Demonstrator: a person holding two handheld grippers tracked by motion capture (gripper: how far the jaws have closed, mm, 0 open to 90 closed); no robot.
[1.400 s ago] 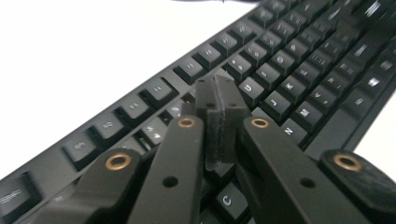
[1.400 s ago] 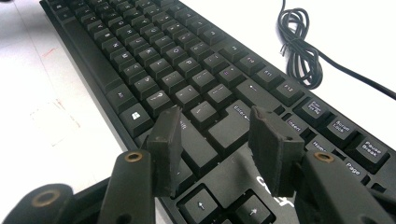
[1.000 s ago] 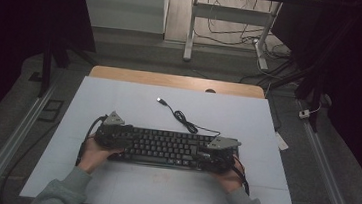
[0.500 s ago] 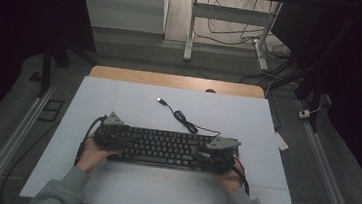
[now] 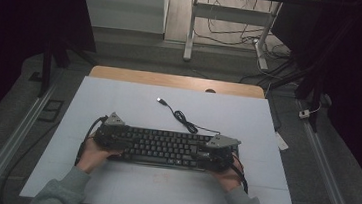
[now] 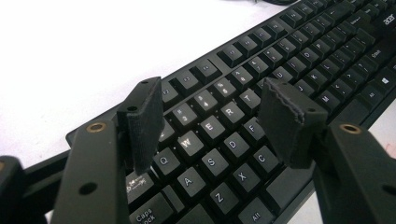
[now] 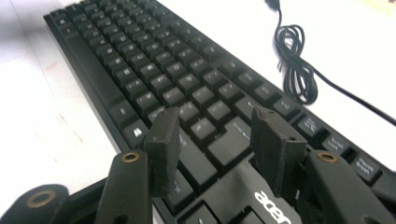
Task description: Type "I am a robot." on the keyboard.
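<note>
The black keyboard (image 5: 165, 147) is lying across the near middle of the worktop (image 5: 119, 101), exactly where it lay a second ago, its cable (image 5: 182, 118) trailing toward the far edge. The left gripper (image 6: 210, 122) and right gripper (image 7: 215, 143) are hovering over its two ends, jaws standing wide and holding nothing. With nothing shifting, the lift is probably not starting yet.

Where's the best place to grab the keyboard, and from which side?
Judging by its pose, take the keyboard by its two short ends, one gripper from each side. It lies flat and long across the white mat, too wide for one grip. The left gripper and right gripper already sit open over those ends; mind the coiled cable behind.
</note>
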